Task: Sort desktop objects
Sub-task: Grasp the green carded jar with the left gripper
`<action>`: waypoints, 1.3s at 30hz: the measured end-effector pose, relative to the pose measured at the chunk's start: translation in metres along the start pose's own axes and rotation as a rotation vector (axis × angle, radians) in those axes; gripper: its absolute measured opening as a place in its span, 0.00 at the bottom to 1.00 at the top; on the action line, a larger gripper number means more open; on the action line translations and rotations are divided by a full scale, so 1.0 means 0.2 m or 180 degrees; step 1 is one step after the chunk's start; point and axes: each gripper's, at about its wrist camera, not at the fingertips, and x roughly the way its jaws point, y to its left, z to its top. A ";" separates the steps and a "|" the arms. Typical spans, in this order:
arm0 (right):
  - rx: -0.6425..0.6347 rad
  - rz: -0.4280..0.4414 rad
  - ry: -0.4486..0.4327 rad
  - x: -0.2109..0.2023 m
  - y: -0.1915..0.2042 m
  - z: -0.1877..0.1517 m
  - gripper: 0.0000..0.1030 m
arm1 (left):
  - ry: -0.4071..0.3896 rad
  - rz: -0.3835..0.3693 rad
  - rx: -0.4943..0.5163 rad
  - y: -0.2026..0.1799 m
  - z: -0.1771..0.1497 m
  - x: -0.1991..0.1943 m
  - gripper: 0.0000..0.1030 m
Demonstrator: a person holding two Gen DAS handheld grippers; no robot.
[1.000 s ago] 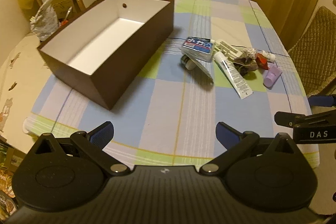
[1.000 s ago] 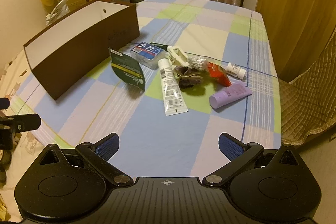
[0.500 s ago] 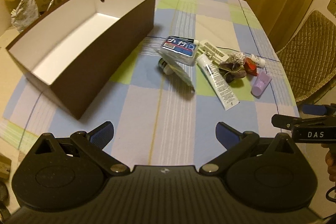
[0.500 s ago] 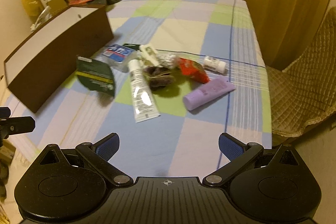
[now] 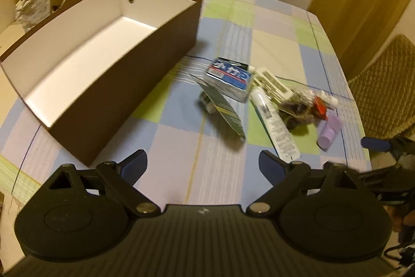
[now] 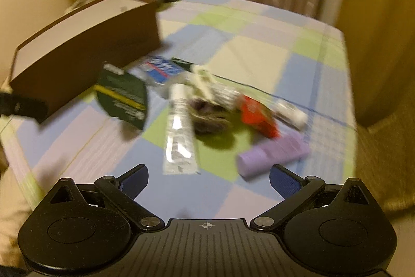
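Cluster of small items lying mid-table on checked cloth (image 5: 181, 152), right of brown box (image 5: 124, 95). Box open-topped, white inside, nothing visible in it, angled across the left half of the table.

In the cluster: blue-and-white carton (image 5: 229, 78) nearest the box, dark green card (image 5: 224, 108) leaning just in front of it with a small item half hidden underneath. White tube (image 5: 275, 126) lying lengthwise toward the near edge, cream plastic piece (image 5: 272, 85) beside the carton, brown fuzzy bundle (image 5: 298, 110) touching the tube. Red packet (image 6: 256, 114) and small white bottle (image 6: 289, 110) behind the bundle, lilac tube (image 6: 272, 156) at the right end, closest to the table edge. Items mostly touching or overlapping; right view motion-blurred, fine detail unreadable.

Left gripper (image 5: 202, 165) above near edge of table, jaws spread wide, nothing between them. Right gripper (image 6: 208, 179) over near-right part of table, just short of white tube and lilac tube, jaws also wide apart, holding nothing. Wicker chair (image 5: 384, 85) at right of table, curtains behind.
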 end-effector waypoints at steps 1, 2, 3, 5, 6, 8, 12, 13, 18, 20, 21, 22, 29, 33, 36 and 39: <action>-0.0114 0.0066 -0.0017 0.02 0.03 0.01 1.00 | -0.0005 0.0025 -0.0027 0.02 0.01 0.00 0.88; -0.0252 0.0124 -0.0051 0.05 0.06 0.02 1.00 | -0.0005 0.0047 -0.0055 0.03 0.01 0.00 0.88; -0.0376 0.0161 -0.0087 0.07 0.09 0.02 0.89 | 0.0007 0.0066 -0.0088 0.04 0.01 0.01 0.88; -0.0640 0.0278 -0.0057 0.12 0.16 0.03 0.71 | 0.0029 0.0096 -0.0148 0.07 0.01 0.02 0.88; -0.0716 0.0323 -0.0037 0.15 0.18 0.04 0.71 | 0.0045 0.0112 -0.0180 0.08 0.00 0.03 0.88; -0.0847 0.0361 -0.0043 0.19 0.22 0.04 0.71 | 0.0073 0.0132 -0.0247 0.09 0.00 0.05 0.88; -0.0836 0.0318 -0.0035 0.22 0.20 0.04 0.71 | 0.0077 -0.0053 -0.0380 0.09 0.03 0.11 0.88; -0.0781 0.0297 -0.0021 0.22 0.17 0.05 0.71 | 0.0063 -0.0090 -0.0375 0.08 0.03 0.13 0.88; -0.0502 0.0085 0.0009 0.20 0.00 0.05 0.71 | 0.0036 -0.0211 -0.0310 -0.01 0.08 0.31 0.81; -0.0395 -0.0005 0.0037 0.18 -0.07 0.04 0.71 | 0.0010 -0.0252 -0.0316 -0.03 0.11 0.39 0.72; -0.0333 -0.0063 0.0057 0.18 -0.11 0.03 0.71 | -0.0009 -0.0257 -0.0306 -0.04 0.12 0.43 0.64; -0.0280 -0.0110 0.0077 0.17 -0.14 0.03 0.71 | 0.0009 -0.0231 -0.0289 -0.05 0.13 0.47 0.59; 0.0081 -0.0277 0.0214 0.15 -0.32 -0.04 0.71 | 0.0049 -0.0334 -0.0065 -0.06 0.16 0.58 0.08; 0.0164 -0.0272 0.0241 0.15 -0.35 -0.05 0.71 | 0.0032 -0.0124 0.0752 -0.11 0.16 0.50 0.00; 0.0166 -0.0265 0.0230 0.15 -0.35 -0.04 0.71 | 0.0114 0.0233 0.1843 -0.20 0.10 0.43 0.00; 0.0158 -0.0258 0.0206 0.16 -0.35 -0.04 0.71 | 0.0266 0.0505 0.2875 -0.29 -0.04 0.41 0.01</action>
